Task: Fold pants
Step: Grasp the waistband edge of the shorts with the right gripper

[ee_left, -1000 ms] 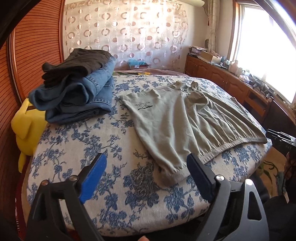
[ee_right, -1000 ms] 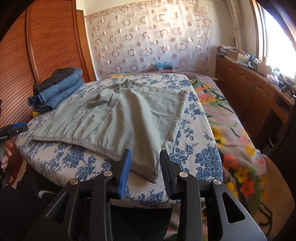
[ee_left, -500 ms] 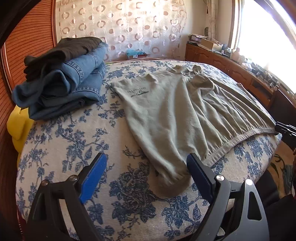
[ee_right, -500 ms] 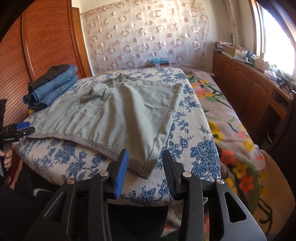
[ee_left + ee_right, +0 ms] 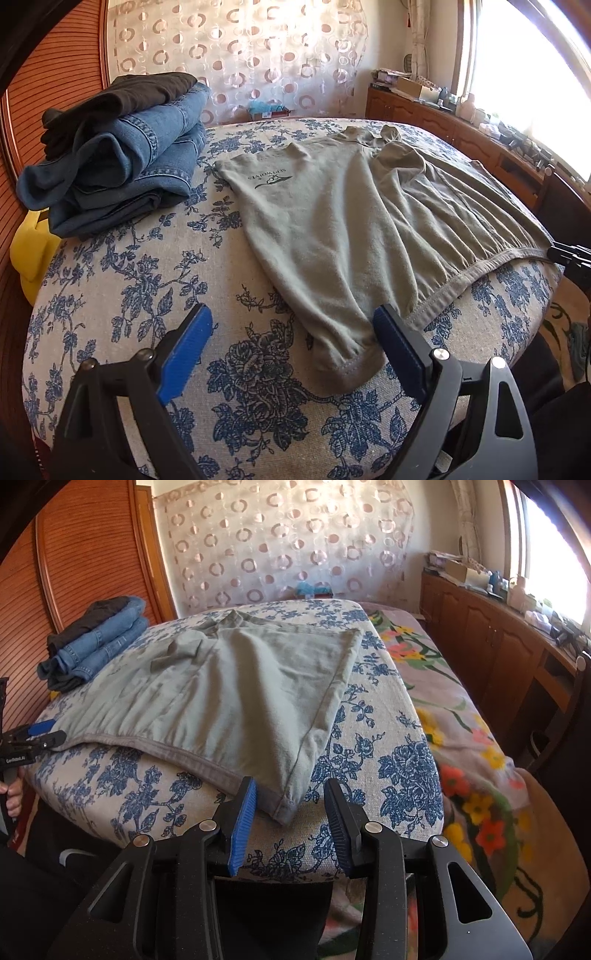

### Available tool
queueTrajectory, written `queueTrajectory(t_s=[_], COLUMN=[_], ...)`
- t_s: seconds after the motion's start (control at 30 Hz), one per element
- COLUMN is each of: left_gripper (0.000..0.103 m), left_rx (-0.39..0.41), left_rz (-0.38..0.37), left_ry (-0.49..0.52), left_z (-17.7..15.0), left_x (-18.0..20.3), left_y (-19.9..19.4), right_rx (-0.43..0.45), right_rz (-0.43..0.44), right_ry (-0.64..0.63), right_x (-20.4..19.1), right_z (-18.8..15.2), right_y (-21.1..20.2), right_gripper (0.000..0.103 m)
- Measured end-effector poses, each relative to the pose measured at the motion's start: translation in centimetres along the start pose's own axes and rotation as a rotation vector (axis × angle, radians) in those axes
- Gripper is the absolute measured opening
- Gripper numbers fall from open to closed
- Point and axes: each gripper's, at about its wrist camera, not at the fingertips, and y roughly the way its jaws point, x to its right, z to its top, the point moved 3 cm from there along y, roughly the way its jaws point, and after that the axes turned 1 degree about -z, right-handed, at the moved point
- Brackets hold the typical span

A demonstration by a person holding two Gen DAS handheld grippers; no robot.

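Grey-green pants [image 5: 332, 206] lie spread flat on a bed with a blue-flowered cover [image 5: 129, 288]. My left gripper [image 5: 291, 317] is open wide just above the cover, and the pants' near left end reaches in between its blue pads without touching them. In the right wrist view the pants [image 5: 229, 694] run toward me, and their near right corner pokes between the fingers of my right gripper [image 5: 291, 784]. Those jaws stand partly apart and do not press the cloth. The left gripper [image 5: 40, 734] shows at that view's left edge, and the right gripper [image 5: 569, 254] at the other's right edge.
A stack of folded jeans with a dark garment on top [image 5: 122, 155] sits at the bed's far left. A yellow object [image 5: 29, 251] lies beside the bed. A wooden cabinet [image 5: 480, 638] runs along the window wall. A bright flowered blanket [image 5: 461, 738] covers the bed's right part.
My left gripper has sunk toward the bed and come closer to the pants' near end. My right gripper's jaws have parted slightly around the corner.
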Motion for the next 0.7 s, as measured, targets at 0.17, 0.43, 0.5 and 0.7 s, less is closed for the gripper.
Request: queueTrajectory(t_s=[0.17, 0.43, 0.5, 0.7], left_gripper=[0.09, 0.09, 0.09, 0.09], left_rx=[-0.001, -0.018, -0.016, 0.008], left_rz=[0.003, 0.01, 0.011, 0.011], left_ry=[-0.004, -0.033, -0.039, -0.038], left_z=[-0.1, 0.2, 0.1, 0.3], left_x=[-0.1, -0.4, -0.5, -0.5], left_y=[-0.1, -0.2, -0.4, -1.3], right_rx=[-0.003, 0.037, 0.049, 0.079], right_rz=[0.031, 0.078, 0.096, 0.153], right_ry=[-0.021, -0.037, -0.043, -0.085], right_x=[-0.6, -1.4, -1.9, -4.7], right_z=[0.1, 2.2, 2.9, 5.2], right_y=[0.1, -0.1, 0.0, 0.3], right_gripper=[0.017, 0.007, 0.007, 0.006])
